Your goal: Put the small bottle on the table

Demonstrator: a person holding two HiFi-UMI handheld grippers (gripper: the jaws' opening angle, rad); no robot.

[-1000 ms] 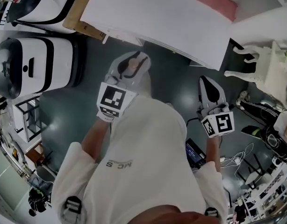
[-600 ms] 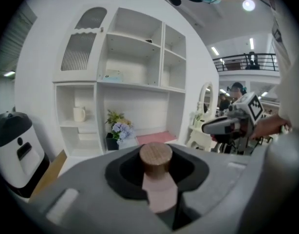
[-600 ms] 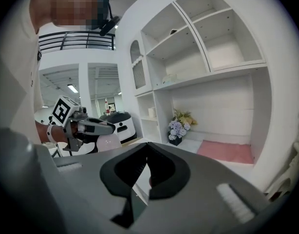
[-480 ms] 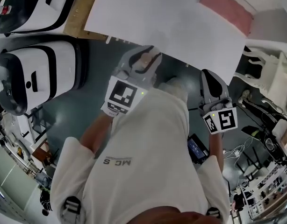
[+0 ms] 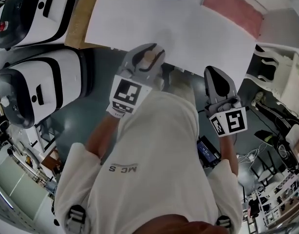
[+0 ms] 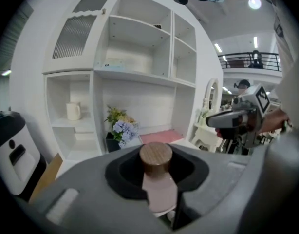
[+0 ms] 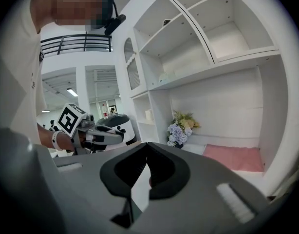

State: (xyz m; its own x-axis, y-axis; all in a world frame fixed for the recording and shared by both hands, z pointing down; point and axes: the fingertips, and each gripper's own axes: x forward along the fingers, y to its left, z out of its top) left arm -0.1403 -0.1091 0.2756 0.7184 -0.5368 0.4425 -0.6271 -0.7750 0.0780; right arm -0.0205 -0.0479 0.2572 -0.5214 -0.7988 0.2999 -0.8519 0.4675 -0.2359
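- A small pale-pink bottle with a round brown wooden cap (image 6: 158, 179) stands upright between the left tongs (image 5: 148, 52), which are clenched on its body. The cap sticks up above the black pads. What is in it cannot be told.
- In the head view the bottle (image 5: 148, 58) is held up at the near edge of the white table (image 5: 188, 28), not set down on it.
- The right tongs (image 7: 147, 152) are closed tip to tip with nothing between them, and hover off the table's near edge, well apart from the left pair.
- A cream cup with a handle (image 6: 73, 111) stands alone in the lower left compartment of the tall white shelf unit (image 6: 135, 48). Whether it holds anything cannot be seen.
- A dark pot (image 6: 110, 141) holds a bunch of pale blue and yellow flowers (image 6: 121, 125). It stands on the white surface below the shelves.
- A flat pink mat (image 5: 234, 6) lies on the table's far right part, beside the pot in the left gripper view.
- A brown board (image 5: 81, 18) lies along the table's left end.
- The floor (image 5: 86, 121) is dark and glossy. Two large white-and-black rounded machines (image 5: 42, 82) stand on it at the left.
- At the right are a white carved piece of furniture (image 5: 278, 65) and loose cables (image 5: 247, 165) on the floor.
- A railed upper gallery and ceiling lights show behind the person.
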